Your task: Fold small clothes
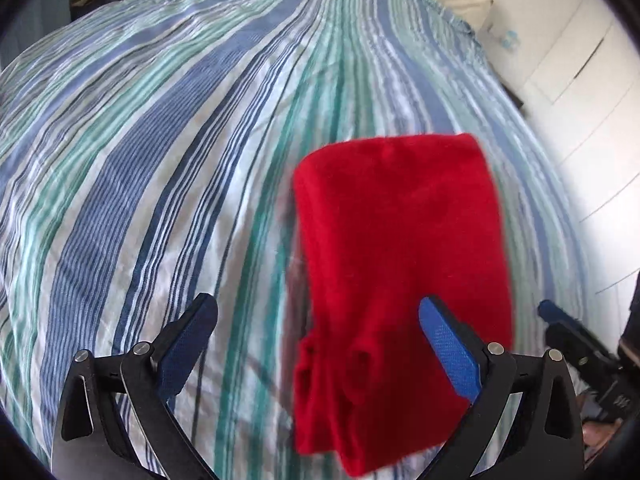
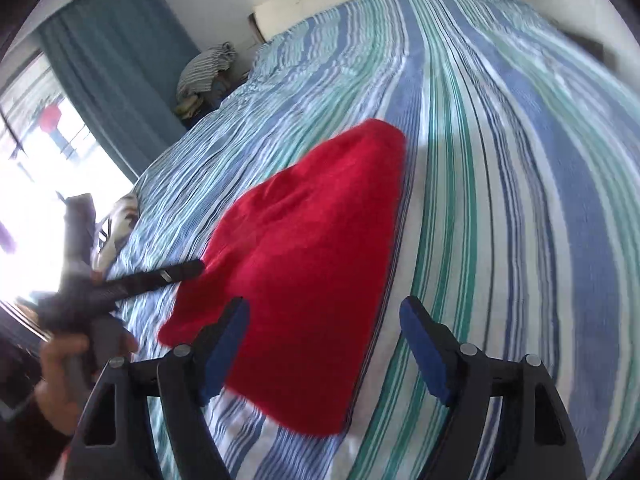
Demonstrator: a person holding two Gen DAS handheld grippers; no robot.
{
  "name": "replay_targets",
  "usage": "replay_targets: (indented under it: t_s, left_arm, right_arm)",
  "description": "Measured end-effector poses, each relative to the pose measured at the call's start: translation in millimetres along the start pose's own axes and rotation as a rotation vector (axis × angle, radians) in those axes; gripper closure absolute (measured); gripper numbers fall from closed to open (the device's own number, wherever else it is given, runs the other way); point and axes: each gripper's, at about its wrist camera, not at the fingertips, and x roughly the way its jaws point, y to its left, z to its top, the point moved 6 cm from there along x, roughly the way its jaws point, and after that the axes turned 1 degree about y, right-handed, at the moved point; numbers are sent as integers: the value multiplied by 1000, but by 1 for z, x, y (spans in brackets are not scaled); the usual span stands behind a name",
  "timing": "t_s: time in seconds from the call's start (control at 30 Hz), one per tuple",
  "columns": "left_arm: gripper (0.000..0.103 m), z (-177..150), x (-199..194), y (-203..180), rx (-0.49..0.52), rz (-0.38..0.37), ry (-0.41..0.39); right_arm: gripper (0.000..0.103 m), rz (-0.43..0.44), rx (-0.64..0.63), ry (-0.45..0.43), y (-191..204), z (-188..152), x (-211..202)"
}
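I see one folded red garment (image 1: 400, 248) lying mid-bed on the striped bedspread (image 1: 160, 160). My left gripper (image 1: 318, 326) and right gripper (image 2: 324, 320) both hover with jaws released, grasping nothing.

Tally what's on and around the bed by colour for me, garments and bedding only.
Red: 1, the folded red garment on the bed.
Blue-green-white striped: 1, the striped bedsheet.
Grey-white striped: 1, the bundled cloth beside the bed, near the teal curtain.
Total: 3.
Both hand-held grippers, left and right, are open, holding nothing.
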Motion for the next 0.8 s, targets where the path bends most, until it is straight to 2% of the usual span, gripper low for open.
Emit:
replay_targets:
  t_s: [0.07,0.17,0.2,0.23,0.27,0.3,0.33,0.37,0.43,0.57,0.7,0.8]
  left_arm:
    - [2,-6,19,7,-22,-24,53]
    - [3,-9,19,2,-10,-69,43]
    - [7,-10,20,-1,-9,-97,49]
    - [30,-10,22,-4,-12,-129,64]
    - [46,-11,26,-8,-18,-169,89]
    - [70,-11,29,-11,-27,-193,111]
    - [76,-9,29,-10,-39,-184,107]
    - [79,-6,25,-12,-48,-192,102]
    - [81,1,11,-21,-31,-191,78]
    - [81,26,-41,-55,87,-196,-27]
    - [81,50,-95,-82,136,-242,-126]
    - [80,48,-108,-94,150,-255,-124]
  right_arm:
    - [25,41,62,27,-11,5,23]
    - [26,136,150,65,-16,3,60]
    - [27,180,189,93,-16,-1,76]
    - [33,204,210,100,-15,-3,84]
    - [46,205,215,92,-12,-3,91]
    - [54,189,209,97,-9,-3,94]
    - [63,170,203,100,-7,-1,94]
    - [70,148,190,92,-3,2,90]
    - [73,104,113,59,12,17,73]
    - [74,87,-28,-59,48,60,19]
    - [74,124,-61,-166,73,93,-40]
    - [73,125,-44,-177,73,102,-61]
